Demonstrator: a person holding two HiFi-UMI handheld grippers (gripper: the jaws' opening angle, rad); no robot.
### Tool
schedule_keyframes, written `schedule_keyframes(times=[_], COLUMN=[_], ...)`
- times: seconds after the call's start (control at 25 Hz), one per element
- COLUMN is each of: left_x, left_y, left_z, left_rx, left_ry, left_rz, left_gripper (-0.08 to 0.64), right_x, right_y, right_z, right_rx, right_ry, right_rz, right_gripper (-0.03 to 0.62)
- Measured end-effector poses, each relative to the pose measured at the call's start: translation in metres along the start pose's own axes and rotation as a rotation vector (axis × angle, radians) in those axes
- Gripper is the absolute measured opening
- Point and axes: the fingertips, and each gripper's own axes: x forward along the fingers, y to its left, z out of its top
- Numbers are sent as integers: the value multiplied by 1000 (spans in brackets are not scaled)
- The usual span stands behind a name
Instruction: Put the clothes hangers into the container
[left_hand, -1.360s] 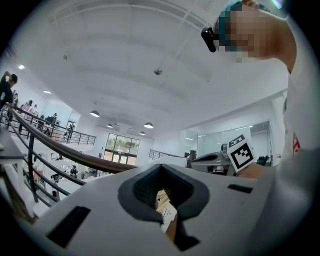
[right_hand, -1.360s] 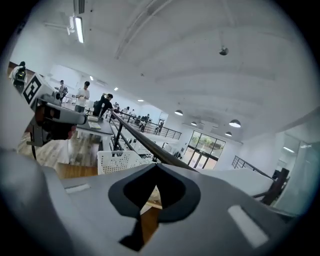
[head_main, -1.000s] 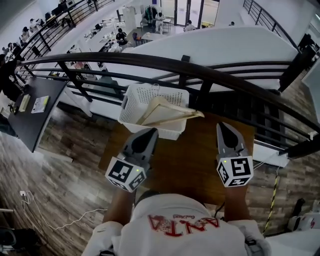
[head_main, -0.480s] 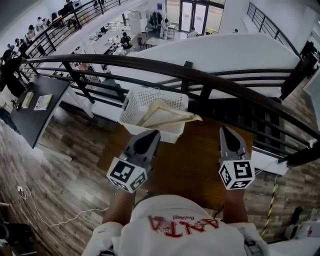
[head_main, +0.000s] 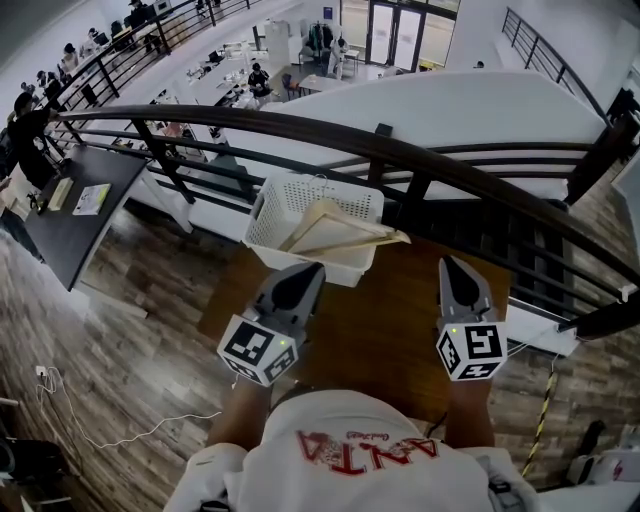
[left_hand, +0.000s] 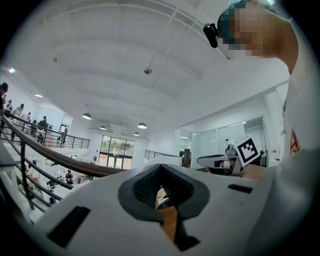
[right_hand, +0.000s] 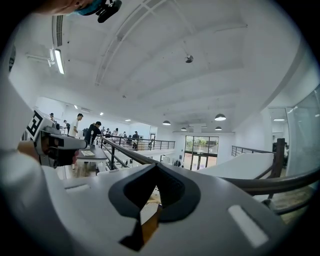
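Jaws of the left gripper (head_main: 305, 272) and of the right gripper (head_main: 452, 272) are kept pressed together with nothing between them. Both tools are held side by side over the wooden table (head_main: 390, 330), just short of the white container (head_main: 283, 203), almost exactly where they were a second ago. Wooden clothes hangers (head_main: 335, 232) are seen lying in the container, unmoved since then, with their ends jutting over its right rim, and the container is set at the table's far edge beneath the dark railing (head_main: 400, 152).

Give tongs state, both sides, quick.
Left tongs: closed, holding nothing.
Right tongs: closed, holding nothing.
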Motion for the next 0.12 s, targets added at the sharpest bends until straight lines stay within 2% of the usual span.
schedule_keyframes(times=[0.12], left_x=[-5], left_y=[5], left_z=[1], left_rx=[-2], left_ry=[4], left_rz=[1], left_gripper=[8], right_x=[3], right_y=[7], right_z=[-1], right_rx=[-3], right_ry=[5], right_rz=[2], right_gripper=[2])
